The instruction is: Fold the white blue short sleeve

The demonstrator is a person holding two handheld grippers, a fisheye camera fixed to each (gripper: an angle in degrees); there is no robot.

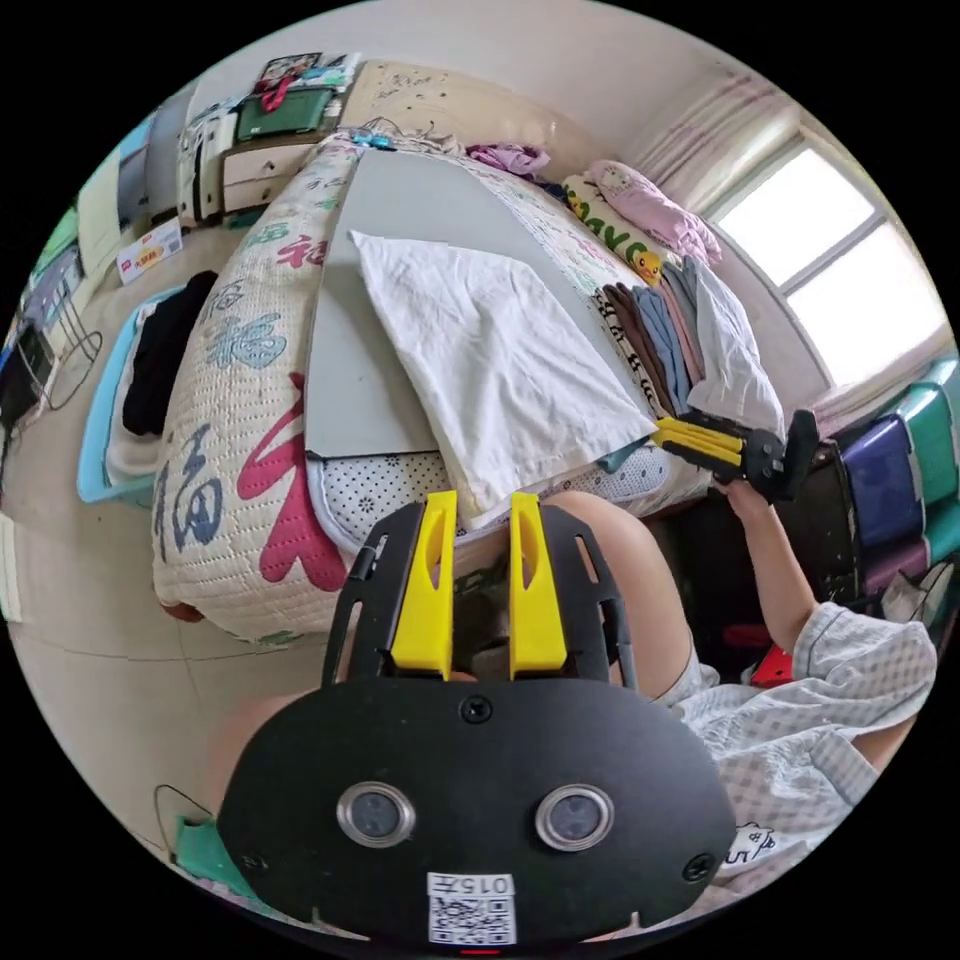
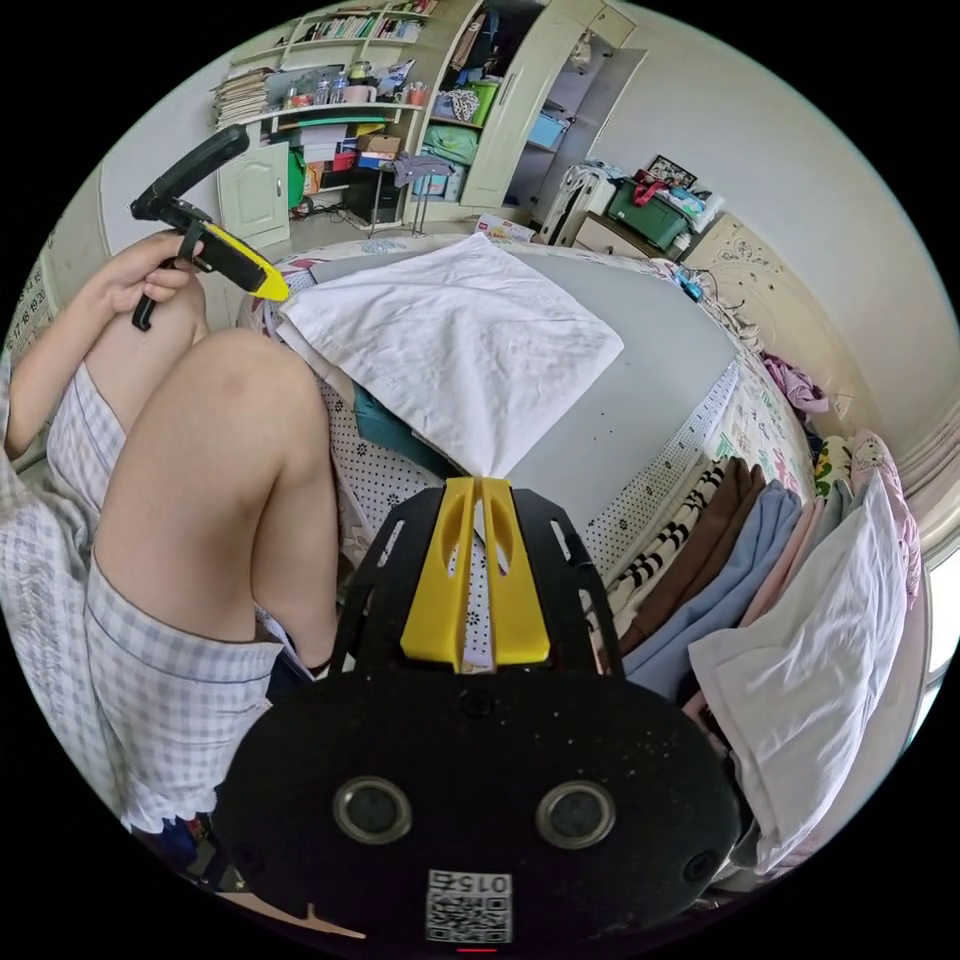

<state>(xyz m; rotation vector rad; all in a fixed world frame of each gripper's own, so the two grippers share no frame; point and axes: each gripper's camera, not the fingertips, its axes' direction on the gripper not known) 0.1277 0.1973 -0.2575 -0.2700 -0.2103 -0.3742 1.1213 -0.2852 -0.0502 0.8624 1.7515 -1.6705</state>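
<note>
Shirt (image 2: 455,345) corner — in right tool (image 2: 482,492), pinched

White shirt (image 2: 455,345), yellow claw (image 2: 478,500), grey board (image 2: 650,370)

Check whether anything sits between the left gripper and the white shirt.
Nothing visible does. The left gripper hangs open just off the near edge of the white shirt, with open air between. The right gripper is shut on the shirt's other corner.
</note>
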